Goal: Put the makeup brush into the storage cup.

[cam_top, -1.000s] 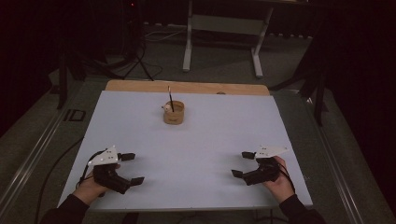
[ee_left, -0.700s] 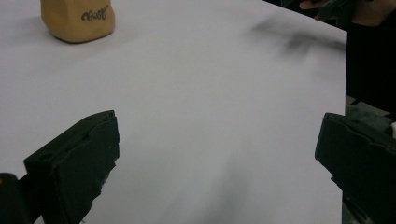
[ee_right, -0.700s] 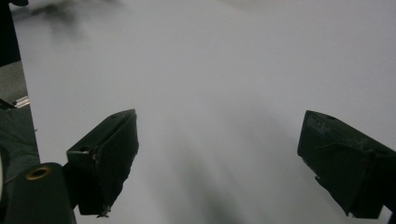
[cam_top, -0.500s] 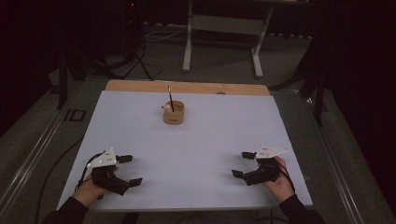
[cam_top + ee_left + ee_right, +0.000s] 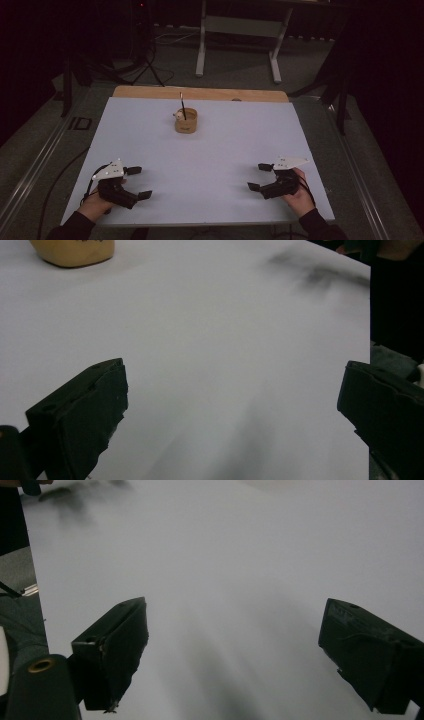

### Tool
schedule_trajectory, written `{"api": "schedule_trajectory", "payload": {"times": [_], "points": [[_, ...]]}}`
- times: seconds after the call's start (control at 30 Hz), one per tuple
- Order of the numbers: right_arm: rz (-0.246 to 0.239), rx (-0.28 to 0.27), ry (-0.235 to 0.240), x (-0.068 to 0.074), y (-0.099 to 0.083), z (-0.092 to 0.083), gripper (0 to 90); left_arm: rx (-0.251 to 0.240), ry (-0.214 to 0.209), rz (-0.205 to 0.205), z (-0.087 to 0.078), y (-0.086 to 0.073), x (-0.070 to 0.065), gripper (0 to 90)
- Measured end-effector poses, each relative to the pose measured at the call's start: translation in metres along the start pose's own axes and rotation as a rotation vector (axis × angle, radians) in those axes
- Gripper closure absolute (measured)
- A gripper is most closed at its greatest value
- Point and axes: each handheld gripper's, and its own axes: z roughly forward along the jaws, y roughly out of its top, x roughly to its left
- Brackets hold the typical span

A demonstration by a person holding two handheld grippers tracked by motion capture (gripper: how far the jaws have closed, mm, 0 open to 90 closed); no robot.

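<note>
cup (image 5: pixel 185 121) of tan wood or bamboo sits toward the far middle of the desk (image 5: pixel 225 150), a thin dark stick (image 5: pixel 182 106) leaning up out of it. it looks light and stiff, likely to tip, so take it low around the wall. left gripper (image 5: pixel 138 182) and right gripper (image 5: pixel 259 176) rest well nearer than the cup, each with fingers (image 5: pixel 85 415) spread wide, holding nothing.

The room is dim, its upper frame nearly black. A grey carpeted floor (image 5: pixel 240 70) surrounds the white worktop (image 5: pixel 240 135). A pale metal table frame (image 5: pixel 237 25) stands at top centre, cables (image 5: pixel 150 70) trailing upper left.
</note>
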Motion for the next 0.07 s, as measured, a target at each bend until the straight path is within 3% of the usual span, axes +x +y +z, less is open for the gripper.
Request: {"api": "schedule_trajectory", "payload": {"times": [0.07], "points": [[0.002,0.000,0.003,0.0000,0.0000,-0.0001,12.3,-0.003,0.001,-0.003,-0.0007,0.0002,0.0000,0.0]]}}
